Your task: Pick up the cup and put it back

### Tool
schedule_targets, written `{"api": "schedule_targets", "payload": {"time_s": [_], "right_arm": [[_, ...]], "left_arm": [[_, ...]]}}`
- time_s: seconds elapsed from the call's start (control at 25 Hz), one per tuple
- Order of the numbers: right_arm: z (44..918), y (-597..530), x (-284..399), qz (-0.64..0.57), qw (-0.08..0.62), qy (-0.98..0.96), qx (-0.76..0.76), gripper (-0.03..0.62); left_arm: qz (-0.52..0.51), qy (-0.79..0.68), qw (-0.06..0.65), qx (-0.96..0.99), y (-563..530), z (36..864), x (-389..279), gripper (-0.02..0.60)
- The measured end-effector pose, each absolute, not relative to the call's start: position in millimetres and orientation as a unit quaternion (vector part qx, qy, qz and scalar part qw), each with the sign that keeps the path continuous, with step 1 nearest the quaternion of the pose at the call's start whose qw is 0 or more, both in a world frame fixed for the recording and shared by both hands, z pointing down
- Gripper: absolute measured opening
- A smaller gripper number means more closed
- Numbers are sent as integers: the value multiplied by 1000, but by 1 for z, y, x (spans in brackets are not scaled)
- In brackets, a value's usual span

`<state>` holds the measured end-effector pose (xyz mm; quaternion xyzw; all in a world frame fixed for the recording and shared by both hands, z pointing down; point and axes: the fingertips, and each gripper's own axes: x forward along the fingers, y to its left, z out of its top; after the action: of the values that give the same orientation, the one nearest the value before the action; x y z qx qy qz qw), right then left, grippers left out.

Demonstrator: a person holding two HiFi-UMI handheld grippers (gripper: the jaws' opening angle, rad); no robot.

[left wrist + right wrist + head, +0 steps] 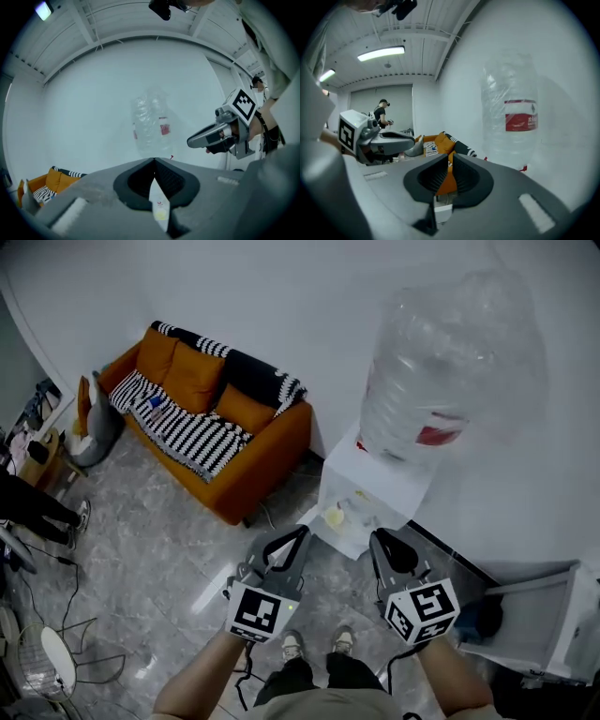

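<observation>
A small pale-yellow cup (335,516) sits on the front ledge of the white box-shaped water dispenser (386,486), below the big clear plastic bottle with a red label (441,362) that stands upside down on top. The cup is too small to make out in detail. Neither gripper touches it. In the head view it lies just beyond and between their tips.

The left gripper (281,542) is clenched on nothing, and in its own view the dark ribbed pads meet at the tip (153,161). Through the sliver below them shows a strip of white with a yellow spot. The right gripper (389,549) is drawn all but closed. Only a thin slit is left between its pads (447,159), and nothing is in it.

Both grippers are held side by side in front of the dispenser – each shows in the other's view (211,136) (391,138) – above the grey marbled floor (159,559). The holder's pale shoes (319,643) are below them.

Off to the left an orange sofa with a black-and-white striped throw (216,418) stands against the white wall. In the right gripper view a person (382,112) stands far back in the room.
</observation>
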<state>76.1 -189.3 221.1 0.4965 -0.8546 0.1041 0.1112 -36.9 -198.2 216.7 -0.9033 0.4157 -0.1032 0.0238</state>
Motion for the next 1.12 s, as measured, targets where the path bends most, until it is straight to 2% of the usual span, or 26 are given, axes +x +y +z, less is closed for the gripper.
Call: {"api": "schedule_targets", "payload": {"time_s": [0.24, 0.44, 0.64, 0.8, 1.12], "right_arm": [[143, -157, 70, 97, 76, -874, 470, 22], [93, -122, 66, 41, 81, -883, 460, 5], [65, -95, 68, -11, 99, -889, 447, 3], [48, -77, 57, -21, 87, -899, 428, 3], [54, -57, 50, -17, 87, -907, 412, 3]], "left_arm": [[-87, 412, 58, -905, -171, 164, -43, 2], [-60, 425, 38, -903, -140, 116, -52, 3], [-77, 419, 84, -901, -114, 89, -49, 2], [-82, 410, 106, -902, -101, 77, -47, 2], [-85, 425, 66, -899, -83, 88, -45, 2]]}}
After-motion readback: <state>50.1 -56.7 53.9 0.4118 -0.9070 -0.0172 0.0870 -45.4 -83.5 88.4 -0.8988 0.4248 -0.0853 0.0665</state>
